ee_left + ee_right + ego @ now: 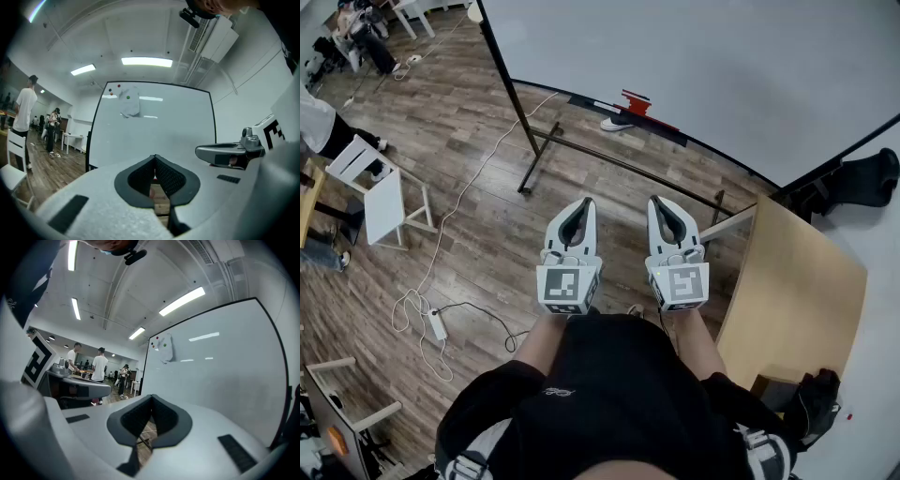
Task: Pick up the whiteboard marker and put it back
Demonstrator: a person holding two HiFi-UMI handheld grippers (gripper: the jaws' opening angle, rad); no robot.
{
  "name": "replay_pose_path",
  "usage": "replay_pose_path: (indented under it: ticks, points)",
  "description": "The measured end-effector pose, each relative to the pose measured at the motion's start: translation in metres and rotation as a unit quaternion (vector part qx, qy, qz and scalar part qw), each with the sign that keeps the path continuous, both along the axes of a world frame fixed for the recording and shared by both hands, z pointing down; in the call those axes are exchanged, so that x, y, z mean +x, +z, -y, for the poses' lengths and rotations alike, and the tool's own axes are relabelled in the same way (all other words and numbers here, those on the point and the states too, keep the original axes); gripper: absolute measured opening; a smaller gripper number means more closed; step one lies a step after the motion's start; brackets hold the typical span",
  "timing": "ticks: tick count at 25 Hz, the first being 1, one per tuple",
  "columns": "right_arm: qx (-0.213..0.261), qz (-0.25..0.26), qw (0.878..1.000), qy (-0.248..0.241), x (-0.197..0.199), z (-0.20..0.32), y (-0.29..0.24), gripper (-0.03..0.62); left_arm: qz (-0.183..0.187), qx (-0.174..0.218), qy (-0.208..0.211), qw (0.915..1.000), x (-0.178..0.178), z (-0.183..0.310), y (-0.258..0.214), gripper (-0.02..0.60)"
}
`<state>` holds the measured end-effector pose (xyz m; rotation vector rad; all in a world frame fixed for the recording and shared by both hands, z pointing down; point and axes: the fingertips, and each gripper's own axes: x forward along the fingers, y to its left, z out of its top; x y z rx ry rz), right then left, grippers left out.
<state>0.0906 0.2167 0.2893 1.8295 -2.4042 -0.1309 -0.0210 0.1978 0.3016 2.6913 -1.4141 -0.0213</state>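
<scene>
Both of your grippers are level, closed and empty, facing the whiteboard.
Your left gripper (581, 202) and right gripper (662, 201) sit side by side in front of you, each with its jaws pressed together and nothing between them. A red thing that looks like the marker (636, 101) lies on the tray (667, 130) along the whiteboard (703, 56), well ahead of both grippers and touched by neither. A wooden worktop (792, 291) stands at your right.
</scene>
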Motion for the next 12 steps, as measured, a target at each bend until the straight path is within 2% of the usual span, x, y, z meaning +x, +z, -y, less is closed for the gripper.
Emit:
replay_pose_path:
  ticks: [6, 12]
  points:
    - [0.004, 0.012, 1.0, -0.009, -0.028, 0.01, 0.0, 0.002, -0.002, -0.004, 0.005, 1.0, -0.021, 0.006, 0.004, 0.006]
    - [0.001, -0.001, 1.0, -0.001, -0.057, 0.019, 0.007, 0.002, -0.001, -0.013, 0.009, 0.9999, -0.052, 0.013, 0.013, 0.006]
